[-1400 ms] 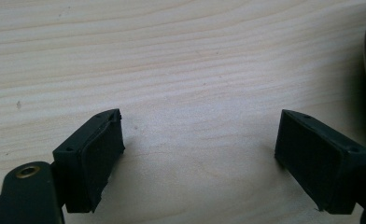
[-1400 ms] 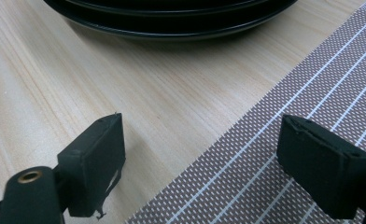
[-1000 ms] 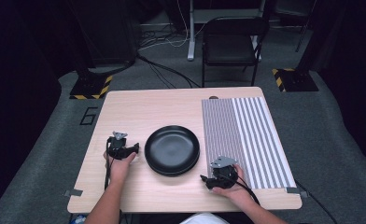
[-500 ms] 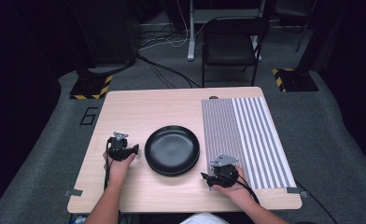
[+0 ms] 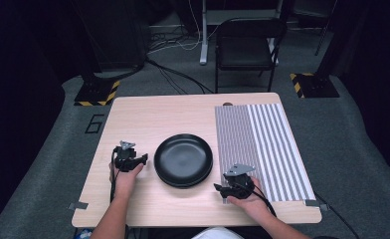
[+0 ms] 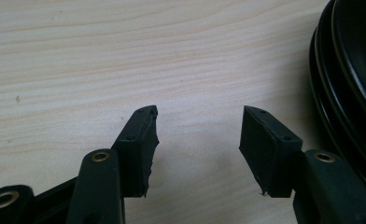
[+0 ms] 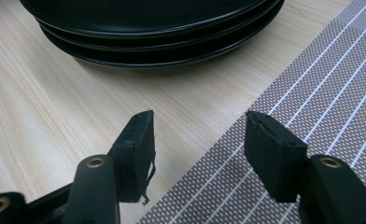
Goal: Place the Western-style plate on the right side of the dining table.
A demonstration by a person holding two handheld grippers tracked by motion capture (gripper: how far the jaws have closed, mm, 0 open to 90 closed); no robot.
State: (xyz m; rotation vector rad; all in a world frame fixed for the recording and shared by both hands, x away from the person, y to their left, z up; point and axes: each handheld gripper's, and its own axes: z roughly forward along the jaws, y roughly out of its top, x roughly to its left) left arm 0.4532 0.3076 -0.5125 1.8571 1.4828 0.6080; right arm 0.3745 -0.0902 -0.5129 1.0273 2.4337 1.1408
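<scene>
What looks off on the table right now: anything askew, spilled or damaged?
Nothing spilled or askew. The black plates sit evenly stacked, and the striped mat lies flat. Only the left claw pads' edges look frayed.

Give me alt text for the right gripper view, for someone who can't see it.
The right hand-held gripper, jaws open and empty, hovers over the edge of a striped placemat on a light wooden table. Just ahead sits a stack of black plates.
</scene>
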